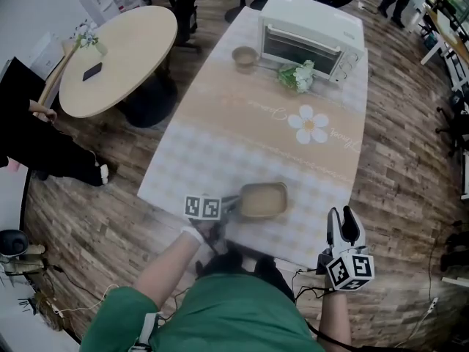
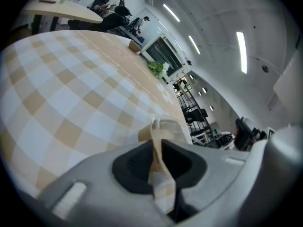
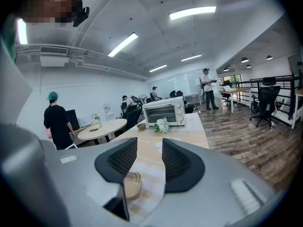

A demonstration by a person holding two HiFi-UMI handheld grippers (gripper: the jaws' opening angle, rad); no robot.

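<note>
While your left gripper (image 2: pixel 157 148) pinches the left rim of the tray (image 1: pixel 262 200), treat that rim as the weak point. Its jaws are closed almost together on a thin tan strip. This looks like the tray's wall, though the left gripper view is blurred there and a fold of the cloth (image 2: pixel 71 79) may be caught with it. Check that only the tray is in the bite. Squeeze just hard enough to hold, since a wall this thin would likely crease or tear under a hard clamp. Hold the gripper level with the table (image 1: pixel 344 134), because a one-sided grip lets the far end of the tray sag or swing.

The tray sits close to the near edge of the table, about midway along it. It is a shallow rounded rectangle, matt brown like pressed paper, with a paler lip. I judge it light and a little flexible. The cloth under it is soft, with beige and white checks, and could drag or bunch if the tray slides across it.

Your right gripper (image 1: pixel 344 215) hangs off the near right corner of the table. Its ribbed black jaws stand apart with nothing between them. It is free to steady the tray's other side.

At the far end of the table stand a white boxy oven (image 1: pixel 308 35) with a glass door, a small brown bowl (image 1: pixel 244 56) and a bunch of pale flowers (image 1: pixel 297 75), all well apart from the tray.
</note>
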